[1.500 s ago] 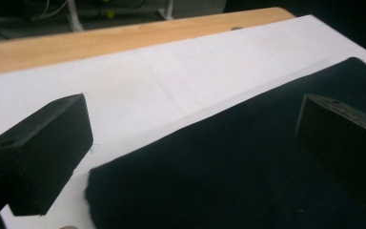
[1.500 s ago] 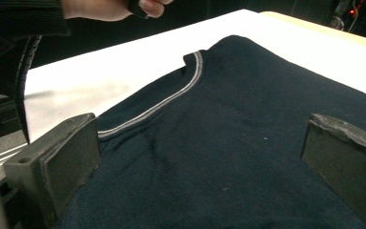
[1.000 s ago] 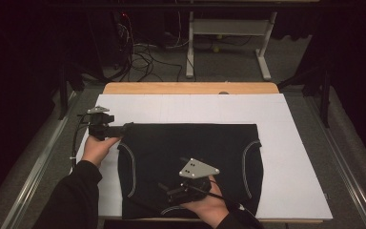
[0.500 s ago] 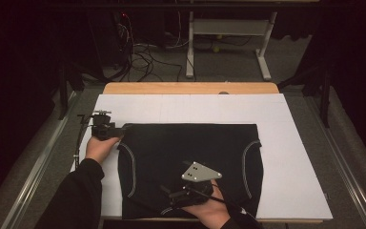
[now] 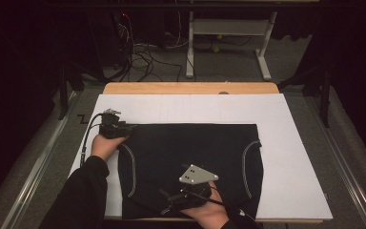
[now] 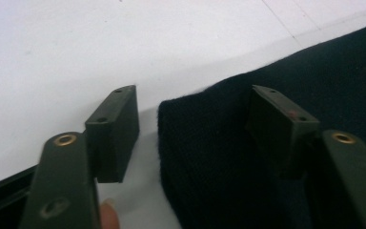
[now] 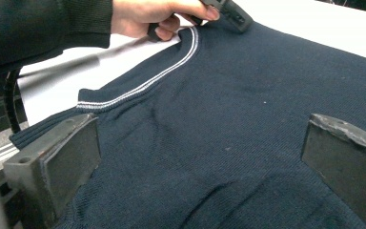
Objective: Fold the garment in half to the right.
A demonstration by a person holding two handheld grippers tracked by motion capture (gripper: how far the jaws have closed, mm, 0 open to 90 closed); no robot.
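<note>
Right tongs (image 5: 171, 200): held apart over the near hem of the dark garment (image 5: 190, 157) — nothing gripped.
Left tongs (image 5: 126, 128): apart, straddling the far-left corner.
Risk: a shallow bite there could let the corner slip free.
Room: bare white tabletop (image 5: 295, 143) is left far and right.

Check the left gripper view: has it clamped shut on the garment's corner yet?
No. The left gripper's jaws stand wide apart, one over the white table cover, the other over the dark garment, whose corner lies between them.
</note>
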